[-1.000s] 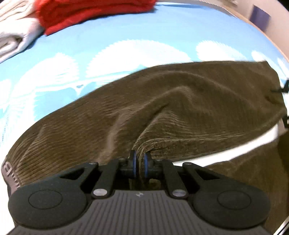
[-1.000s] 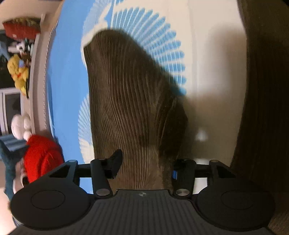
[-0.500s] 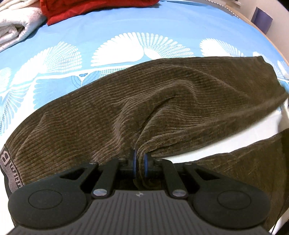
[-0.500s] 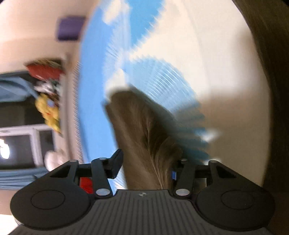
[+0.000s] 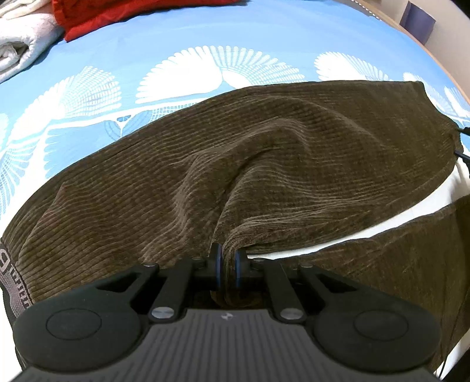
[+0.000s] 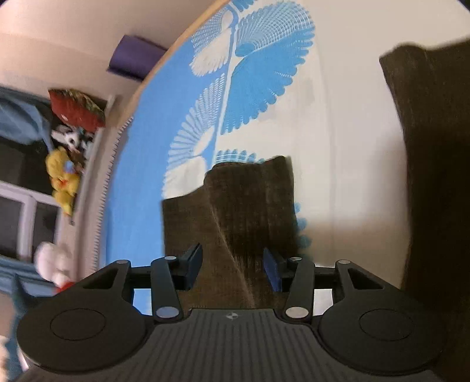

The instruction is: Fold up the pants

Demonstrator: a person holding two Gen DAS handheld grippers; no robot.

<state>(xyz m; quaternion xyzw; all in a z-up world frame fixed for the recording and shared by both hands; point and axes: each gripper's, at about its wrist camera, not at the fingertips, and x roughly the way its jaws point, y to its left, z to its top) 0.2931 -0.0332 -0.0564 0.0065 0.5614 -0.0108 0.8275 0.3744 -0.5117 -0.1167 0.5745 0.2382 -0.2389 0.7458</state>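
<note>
Pants: brown corduroy pants [image 5: 264, 164] lie spread across a bed [image 5: 176, 38] with a blue cover printed with white fans; one leg runs across the left wrist view, the other leg shows at lower right.
Left gripper: the left gripper [image 5: 227, 270] has its jaws nearly together, pinching a bunched ridge of the pants' cloth that rises to its blue-edged pads; the fabric fans out ahead of it.
Right gripper: the right gripper [image 6: 232, 266] stands about half open, with a leg end of the pants [image 6: 235, 211] lying between and ahead of the fingers; the view is blurred, so whether the pads touch the cloth is hard to tell, though gaps seem to show on both sides.
Waistband: a lettered band sits at the left edge of the left wrist view.
Bed, far side: a folded red garment [image 5: 123, 11] and a white towel [image 5: 23, 38] lie well apart from the pants.
</note>
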